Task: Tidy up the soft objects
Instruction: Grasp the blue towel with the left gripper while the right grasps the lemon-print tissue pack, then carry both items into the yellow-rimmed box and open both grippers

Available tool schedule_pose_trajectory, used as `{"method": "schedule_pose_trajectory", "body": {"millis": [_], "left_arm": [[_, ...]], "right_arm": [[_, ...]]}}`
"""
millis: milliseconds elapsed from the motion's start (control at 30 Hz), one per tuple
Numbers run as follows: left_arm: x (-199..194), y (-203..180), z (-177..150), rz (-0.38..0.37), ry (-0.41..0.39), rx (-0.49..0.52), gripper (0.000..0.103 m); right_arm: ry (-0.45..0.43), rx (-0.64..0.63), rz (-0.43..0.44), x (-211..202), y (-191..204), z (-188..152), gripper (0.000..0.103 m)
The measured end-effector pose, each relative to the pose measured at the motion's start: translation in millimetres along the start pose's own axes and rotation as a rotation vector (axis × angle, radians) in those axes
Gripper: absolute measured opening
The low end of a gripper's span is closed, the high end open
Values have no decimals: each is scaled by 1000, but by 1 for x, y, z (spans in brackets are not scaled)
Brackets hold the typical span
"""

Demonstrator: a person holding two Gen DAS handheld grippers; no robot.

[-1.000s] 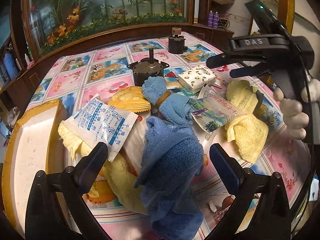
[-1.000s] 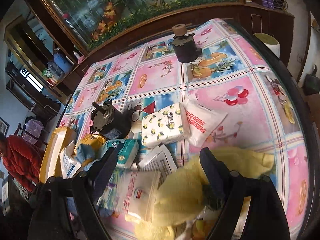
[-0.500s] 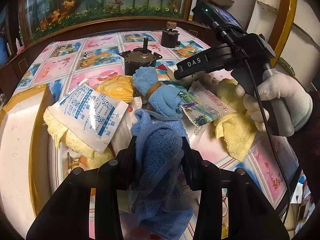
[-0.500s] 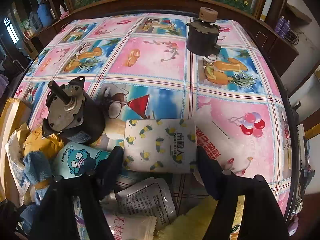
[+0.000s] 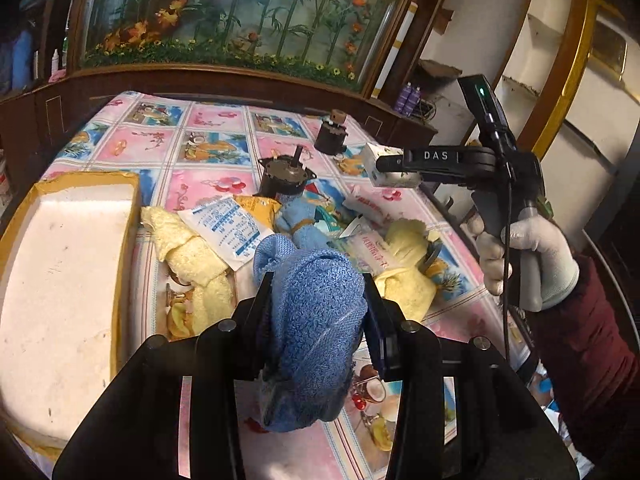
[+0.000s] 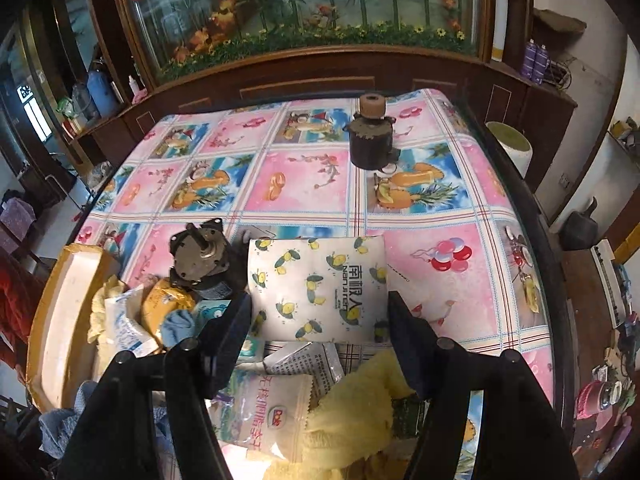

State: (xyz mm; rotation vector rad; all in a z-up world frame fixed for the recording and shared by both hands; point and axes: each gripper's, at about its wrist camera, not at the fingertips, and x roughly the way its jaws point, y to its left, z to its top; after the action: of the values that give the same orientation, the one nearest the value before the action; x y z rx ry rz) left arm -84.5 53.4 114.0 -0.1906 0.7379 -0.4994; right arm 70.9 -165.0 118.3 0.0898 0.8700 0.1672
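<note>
My left gripper [image 5: 316, 300] is shut on a blue towel [image 5: 316, 320] and holds it above the table's near side. My right gripper [image 6: 318, 312] is shut on a white tissue pack with lemon print [image 6: 318, 286] and holds it lifted off the table; it also shows in the left wrist view [image 5: 390, 166]. Yellow towels [image 5: 192, 256] [image 5: 404, 264], a second blue cloth with a band [image 5: 300, 228] and several soft packets [image 5: 226, 228] lie heaped mid-table. A white foam box with a yellow rim [image 5: 60, 280] sits at the left.
Two dark metal motors stand on the patterned tablecloth, one by the heap [image 5: 286, 178], one farther back [image 5: 330, 138]. A wooden cabinet with a glass flower panel [image 5: 224, 28] runs behind the table. The table's right edge [image 6: 532, 216] drops to the floor.
My left gripper has lifted the blue towel up off the heap. My right gripper has closed on the lemon tissue pack and raised it off the table.
</note>
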Motion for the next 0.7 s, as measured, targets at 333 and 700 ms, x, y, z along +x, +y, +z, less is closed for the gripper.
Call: {"method": "schedule_pose_trajectory", "body": {"millis": [333, 700], "left_arm": [[-106, 52, 35, 44, -201, -94, 39], [-94, 150, 65, 193, -185, -178, 39]], "right_arm": [[-82, -99, 218, -55, 74, -1, 67], [-43, -272, 390, -30, 198, -6, 67]]}}
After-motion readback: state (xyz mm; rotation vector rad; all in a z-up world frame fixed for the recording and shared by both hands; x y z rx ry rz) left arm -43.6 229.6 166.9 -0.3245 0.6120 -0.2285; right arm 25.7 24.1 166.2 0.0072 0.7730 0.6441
